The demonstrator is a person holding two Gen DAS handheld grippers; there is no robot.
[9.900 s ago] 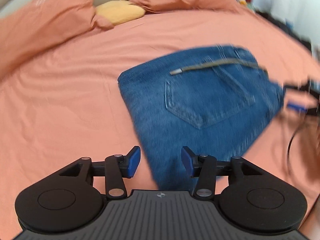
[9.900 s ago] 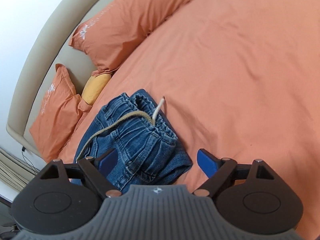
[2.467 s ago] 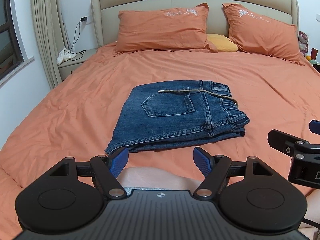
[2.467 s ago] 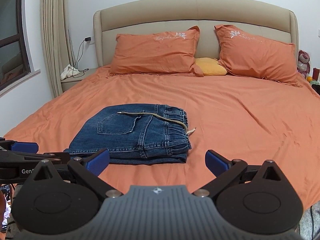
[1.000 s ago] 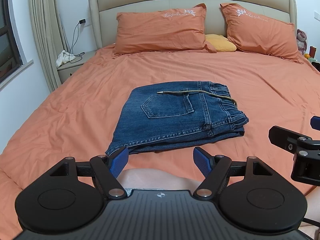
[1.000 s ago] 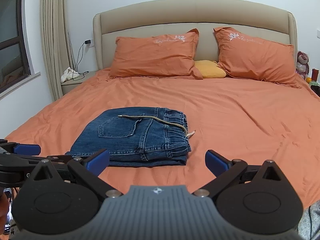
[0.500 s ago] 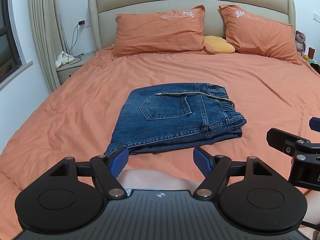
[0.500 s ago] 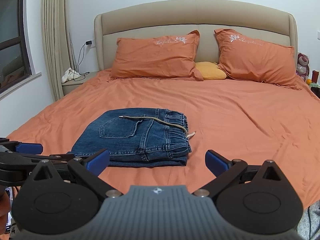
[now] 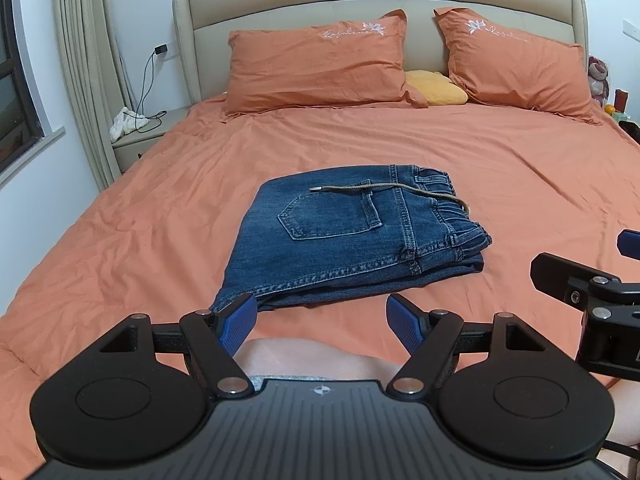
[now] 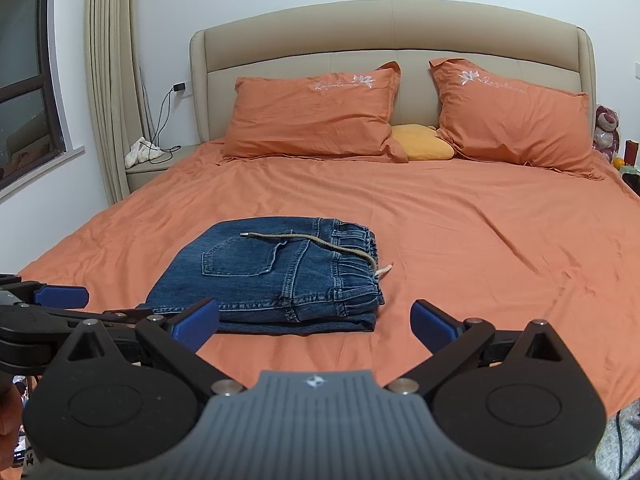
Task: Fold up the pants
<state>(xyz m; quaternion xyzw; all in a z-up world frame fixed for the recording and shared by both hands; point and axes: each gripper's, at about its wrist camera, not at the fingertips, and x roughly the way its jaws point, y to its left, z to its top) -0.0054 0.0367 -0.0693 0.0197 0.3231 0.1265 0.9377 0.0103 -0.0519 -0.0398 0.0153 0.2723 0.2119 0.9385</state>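
An orange bed (image 10: 480, 220) filled most of both views, with two orange pillows (image 10: 312, 116) against a beige headboard (image 10: 392, 28) along the top of the frame. The folded pants (image 9: 352, 232), blue denim, lay in a compact stack in the frame's centre, their long side running left to right, waistband at right, a drawstring (image 9: 384, 190) trailing across the top. They lay ahead of both grippers and touched neither. The left gripper (image 9: 322, 322) sat low in its frame with fingers spread and empty, nearest the stack's lower left corner. The right gripper (image 10: 314, 320) was likewise spread and empty. Bare sheet surrounded the stack on all sides. The folding looked finished, leaving little beyond pulling away.
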